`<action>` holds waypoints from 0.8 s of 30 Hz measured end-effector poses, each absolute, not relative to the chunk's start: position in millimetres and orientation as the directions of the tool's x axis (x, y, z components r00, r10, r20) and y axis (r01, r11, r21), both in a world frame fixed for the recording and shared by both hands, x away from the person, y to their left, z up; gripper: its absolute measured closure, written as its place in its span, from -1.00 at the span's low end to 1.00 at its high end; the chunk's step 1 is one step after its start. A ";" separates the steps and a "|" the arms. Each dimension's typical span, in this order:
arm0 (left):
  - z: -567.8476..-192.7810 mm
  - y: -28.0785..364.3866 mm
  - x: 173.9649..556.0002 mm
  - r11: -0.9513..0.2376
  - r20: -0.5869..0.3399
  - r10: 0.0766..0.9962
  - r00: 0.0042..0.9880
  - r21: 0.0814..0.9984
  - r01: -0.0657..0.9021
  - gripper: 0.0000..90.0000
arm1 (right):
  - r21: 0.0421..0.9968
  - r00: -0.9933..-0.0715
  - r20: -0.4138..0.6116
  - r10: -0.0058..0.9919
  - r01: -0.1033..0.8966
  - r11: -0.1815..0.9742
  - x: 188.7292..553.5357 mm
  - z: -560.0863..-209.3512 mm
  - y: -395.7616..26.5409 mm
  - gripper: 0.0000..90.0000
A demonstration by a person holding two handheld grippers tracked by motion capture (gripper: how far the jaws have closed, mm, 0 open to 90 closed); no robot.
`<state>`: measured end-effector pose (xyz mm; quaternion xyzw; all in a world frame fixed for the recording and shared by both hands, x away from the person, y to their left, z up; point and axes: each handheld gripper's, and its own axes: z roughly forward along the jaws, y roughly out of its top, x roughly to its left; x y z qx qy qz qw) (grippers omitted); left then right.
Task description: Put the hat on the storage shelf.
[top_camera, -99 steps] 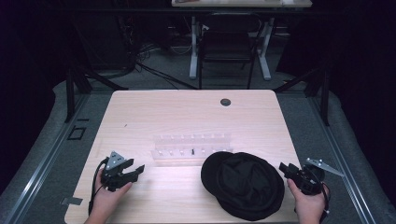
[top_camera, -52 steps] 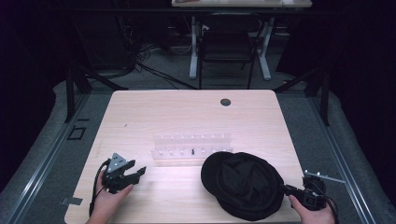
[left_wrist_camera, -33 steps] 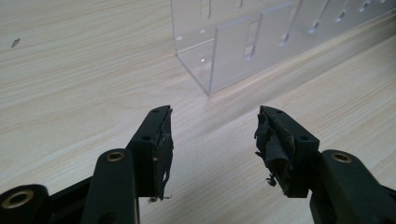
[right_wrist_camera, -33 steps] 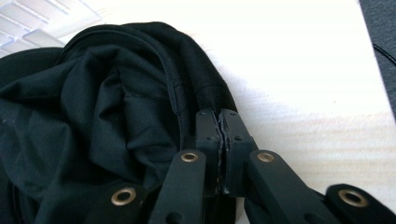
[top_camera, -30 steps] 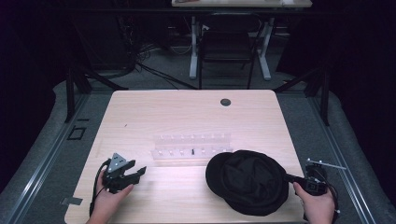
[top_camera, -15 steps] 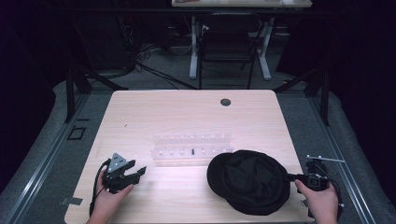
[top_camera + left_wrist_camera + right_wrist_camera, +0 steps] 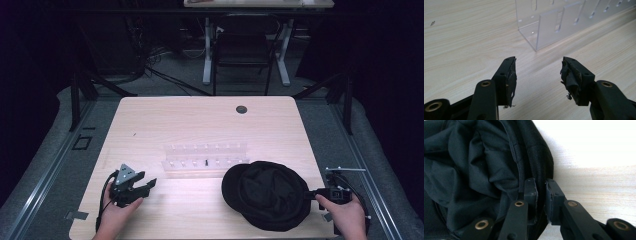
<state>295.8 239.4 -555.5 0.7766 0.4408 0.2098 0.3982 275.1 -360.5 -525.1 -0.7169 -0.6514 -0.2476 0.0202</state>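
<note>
Black cap [image 7: 267, 200] lay upside down at table's [image 7: 200, 125] near-right edge, right gripper [image 7: 541, 188] w/ jaws just easing apart around its rim, left gripper [image 7: 537, 72] spread & empty, clear rack [image 7: 205, 159] untouched.

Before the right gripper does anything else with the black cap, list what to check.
1. Right gripper has a firm grip on the cap: not ok. Its jaws have just been opening; the rim is between them, but a gap shows at the pads.
2. Cap is supported by the table: ok. It lies near the front edge.
3. Left gripper is free to help: ok. Its jaws are open with nothing between them.
4. Clear rack is apart from the cap: cannot tell. Its right end sits close to the cap's far edge.
</note>
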 end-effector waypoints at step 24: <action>-556.4 239.2 296.5 -0.294 -0.026 0.853 0.521 0.800 0.522 0.02 | 0.154 0.074 0.448 0.891 0.975 -0.158 292.4 -535.3 -362.7 0.81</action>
